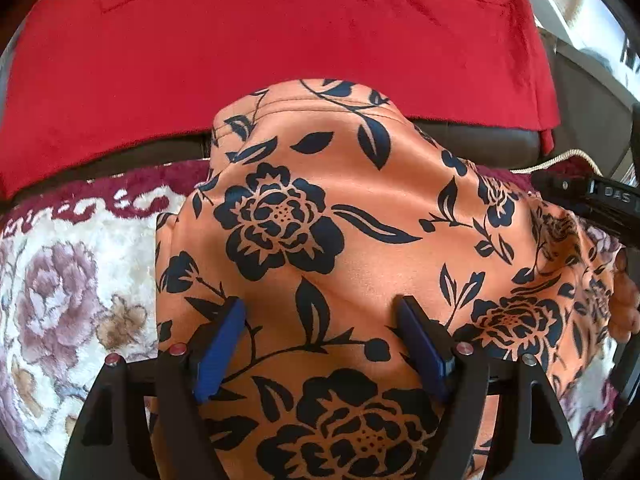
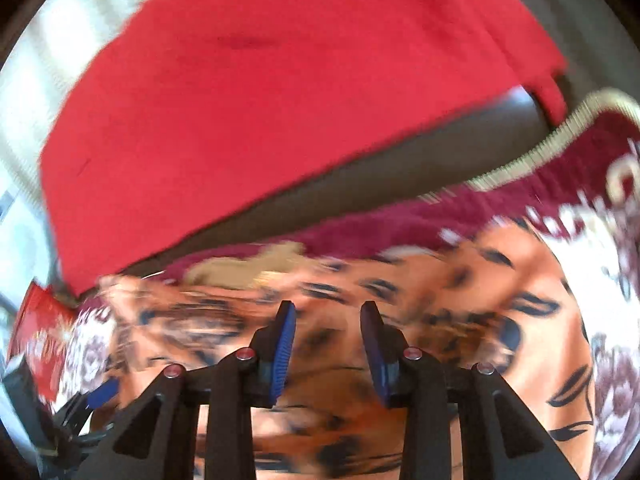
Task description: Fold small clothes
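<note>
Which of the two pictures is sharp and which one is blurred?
Left wrist view: sharp, the orange floral garment shows crisp leaves, edges bent by the fisheye. Right wrist view: motion blur smears the same garment and the red cloth.

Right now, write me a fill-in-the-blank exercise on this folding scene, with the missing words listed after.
1. The garment under the left claw is orange with dark ____ printed on it.
2. Behind it, a plain ____ cloth drapes over the seat.
3. The pads on the left claw's fingers are ____ in colour.
4. The garment lies on a plush blanket with a ____ border.

Missing words: flowers; red; blue; maroon
</note>
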Action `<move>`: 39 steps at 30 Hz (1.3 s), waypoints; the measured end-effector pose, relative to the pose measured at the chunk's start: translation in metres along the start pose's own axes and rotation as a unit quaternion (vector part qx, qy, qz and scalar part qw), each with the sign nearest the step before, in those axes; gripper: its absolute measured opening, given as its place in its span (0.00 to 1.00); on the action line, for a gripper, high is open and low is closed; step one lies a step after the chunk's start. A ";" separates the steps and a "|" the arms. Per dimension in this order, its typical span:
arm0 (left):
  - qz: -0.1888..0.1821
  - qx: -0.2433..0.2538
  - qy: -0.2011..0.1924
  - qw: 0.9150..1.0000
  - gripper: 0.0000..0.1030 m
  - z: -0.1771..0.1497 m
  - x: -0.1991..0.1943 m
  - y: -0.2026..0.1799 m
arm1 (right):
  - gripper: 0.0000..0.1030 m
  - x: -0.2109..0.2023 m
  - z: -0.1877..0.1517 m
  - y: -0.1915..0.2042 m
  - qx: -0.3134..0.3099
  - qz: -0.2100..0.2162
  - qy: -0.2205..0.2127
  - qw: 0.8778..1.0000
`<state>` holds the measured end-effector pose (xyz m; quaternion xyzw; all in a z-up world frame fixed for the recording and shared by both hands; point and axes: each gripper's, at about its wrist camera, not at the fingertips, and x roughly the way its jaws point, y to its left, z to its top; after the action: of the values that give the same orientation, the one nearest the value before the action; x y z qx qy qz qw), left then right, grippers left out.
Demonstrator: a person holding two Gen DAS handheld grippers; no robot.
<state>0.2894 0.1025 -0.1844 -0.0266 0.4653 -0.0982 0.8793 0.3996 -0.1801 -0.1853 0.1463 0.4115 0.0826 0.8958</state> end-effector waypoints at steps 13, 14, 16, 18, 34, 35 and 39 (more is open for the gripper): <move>-0.007 -0.007 0.003 1.000 0.78 0.000 0.002 0.040 | 0.37 0.105 0.001 0.147 -0.122 0.102 0.151 0.976; -0.006 -0.008 0.002 1.000 0.78 0.000 0.003 0.043 | 0.36 0.111 0.003 0.149 -0.122 0.092 0.154 0.976; -0.004 -0.007 0.001 1.000 0.78 -0.001 -0.001 0.039 | 0.36 0.125 0.005 0.149 -0.118 0.082 0.160 0.977; 0.000 -0.004 0.000 1.000 0.78 0.000 0.000 0.038 | 0.37 0.120 0.008 0.151 -0.110 0.083 0.157 0.978; 0.041 0.017 -0.017 0.999 0.78 -0.004 -0.016 0.018 | 0.35 0.116 -0.004 0.155 -0.095 0.128 0.176 0.972; 0.042 0.019 -0.018 0.999 0.78 -0.003 -0.019 0.017 | 0.35 0.111 -0.003 0.151 -0.083 0.137 0.168 0.973; 0.042 0.005 -0.034 0.999 0.78 -0.003 -0.035 0.024 | 0.44 0.055 -0.002 0.121 -0.053 0.159 0.116 0.979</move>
<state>0.2715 0.1333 -0.1609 -0.0061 0.4351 -0.0621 0.8982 0.4299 -0.0508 -0.1857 0.1515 0.4796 0.2616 0.8238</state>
